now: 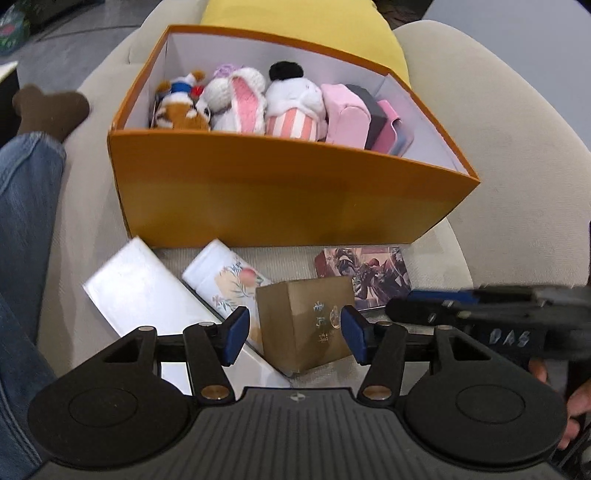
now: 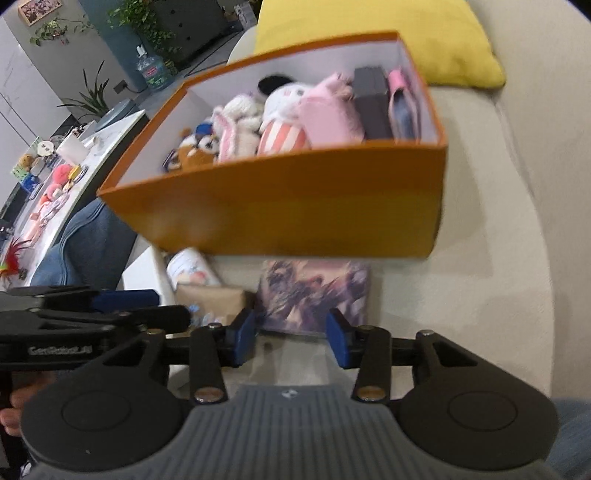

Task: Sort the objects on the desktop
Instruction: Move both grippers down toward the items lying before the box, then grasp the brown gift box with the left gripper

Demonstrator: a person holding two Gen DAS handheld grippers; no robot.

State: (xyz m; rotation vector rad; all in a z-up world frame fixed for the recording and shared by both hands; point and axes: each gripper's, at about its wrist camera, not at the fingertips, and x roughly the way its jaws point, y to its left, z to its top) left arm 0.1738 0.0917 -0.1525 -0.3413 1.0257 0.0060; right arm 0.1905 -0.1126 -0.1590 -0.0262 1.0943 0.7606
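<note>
An orange box (image 1: 280, 192) stands on a beige sofa seat, holding several plush toys (image 1: 240, 99) and pink and grey cases (image 1: 354, 114). In front of it lie a white box (image 1: 147, 291), a floral white tin (image 1: 225, 280), a small brown carton (image 1: 310, 317) and a picture card box (image 1: 365, 273). My left gripper (image 1: 295, 332) is open, its jaws on either side of the brown carton. My right gripper (image 2: 291, 336) is open and empty just before the picture card box (image 2: 317, 291). The orange box (image 2: 288, 210) also shows in the right wrist view.
A yellow cushion (image 1: 306, 26) lies behind the box. A person's jeans leg (image 1: 26, 206) is at the left. The sofa's armrest (image 1: 517, 147) curves round the right. A cluttered white table (image 2: 70, 166) stands far left in the right wrist view.
</note>
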